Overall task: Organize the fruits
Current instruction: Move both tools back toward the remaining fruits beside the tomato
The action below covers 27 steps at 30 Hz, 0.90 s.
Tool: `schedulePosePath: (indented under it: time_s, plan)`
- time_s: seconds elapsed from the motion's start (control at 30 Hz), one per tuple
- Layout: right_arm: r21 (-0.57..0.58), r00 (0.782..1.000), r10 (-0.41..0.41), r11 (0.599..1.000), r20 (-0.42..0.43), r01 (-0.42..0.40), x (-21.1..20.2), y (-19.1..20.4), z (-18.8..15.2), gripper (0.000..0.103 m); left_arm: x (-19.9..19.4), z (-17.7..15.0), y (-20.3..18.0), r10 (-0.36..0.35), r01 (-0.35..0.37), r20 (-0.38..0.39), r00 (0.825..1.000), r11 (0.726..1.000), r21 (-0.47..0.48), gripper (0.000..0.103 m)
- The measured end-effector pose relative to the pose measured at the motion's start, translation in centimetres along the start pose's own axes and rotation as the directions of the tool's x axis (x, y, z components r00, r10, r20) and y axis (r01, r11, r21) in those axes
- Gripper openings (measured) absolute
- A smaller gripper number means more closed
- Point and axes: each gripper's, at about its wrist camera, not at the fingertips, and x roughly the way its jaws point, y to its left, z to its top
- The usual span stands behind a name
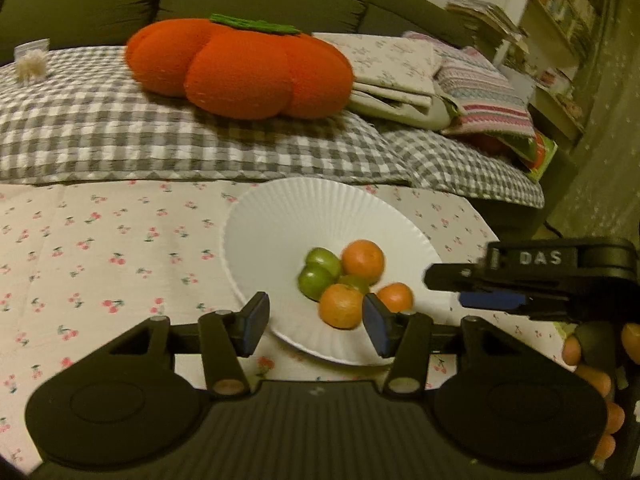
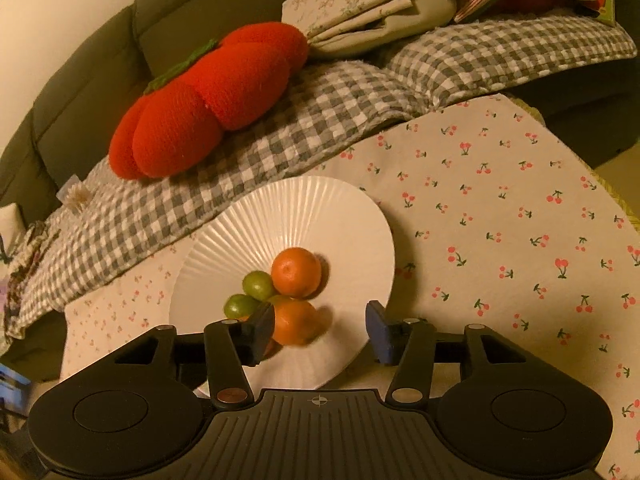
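Observation:
A white ribbed plate [image 1: 280, 216] lies on the cherry-print cloth and holds three oranges [image 1: 363, 261] and several green fruits [image 1: 316, 280]. My left gripper [image 1: 316, 322] is open and empty, just above the plate's near rim. My right gripper [image 2: 320, 330] is open and empty above the plate [image 2: 300, 208], with an orange [image 2: 295, 320] lying between its fingers and another orange [image 2: 296, 271] beyond. Green fruits [image 2: 258, 283] lie to the left. The right gripper also shows side-on in the left wrist view [image 1: 448, 284], at the plate's right edge.
The cherry-print cloth [image 2: 500, 208] covers the table. Behind it is a sofa with a grey checked blanket [image 1: 120, 132], a big red pumpkin-shaped cushion [image 1: 236, 66] and folded fabrics [image 1: 404, 76]. Shelves [image 1: 560, 40] stand at the far right.

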Motion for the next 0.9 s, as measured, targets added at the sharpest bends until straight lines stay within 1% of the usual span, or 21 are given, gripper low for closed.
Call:
schedulePosePath:
  time_s: [0.07,0.23,0.4,0.47,0.57,0.77,0.83,0.9]
  plan:
    - [0.006,1.000,0.004,1.000,-0.004,-0.004,-0.3,0.1,0.0,0.050,-0.5,0.1,0.4,0.019,-0.019,-0.004,1.000,1.000,-0.008,0.051]
    - [-0.003,1.000,0.001,1.000,-0.021,-0.001,-0.9,0.5,-0.3,0.050,-1.7,-0.1,1.3,0.029,-0.031,-0.030,0.999,0.999,-0.045,0.051]
    - [-0.007,0.999,0.014,1.000,-0.044,-0.014,-1.7,1.1,-1.0,0.050,-3.0,-1.1,1.3,0.059,-0.060,-0.062,0.996,0.998,-0.023,0.051]
    - [0.000,0.998,0.025,1.000,-0.050,-0.025,-2.1,1.2,-1.2,0.050,-3.6,-1.6,1.4,0.053,-0.055,-0.075,0.996,0.998,-0.023,0.051]
    - [0.004,0.998,0.052,0.999,-0.047,-0.052,-3.2,1.4,-1.6,0.055,-4.5,-2.4,1.4,0.048,-0.050,-0.094,0.994,0.999,-0.019,0.051]
    - [0.003,0.996,0.074,0.997,-0.050,-0.074,-5.1,1.6,-2.6,0.055,-6.2,-3.7,1.5,0.056,-0.056,-0.105,0.993,0.998,0.004,0.051]
    - [-0.010,0.996,0.067,0.998,-0.057,-0.068,-5.4,1.8,-3.1,0.056,-6.6,-4.3,1.4,0.059,-0.057,-0.107,0.992,0.998,0.015,0.051]
    - [-0.063,0.996,0.053,0.996,-0.069,-0.057,-5.4,2.3,-3.9,0.056,-6.7,-5.1,1.3,0.058,-0.055,-0.122,0.991,0.998,0.028,0.051]
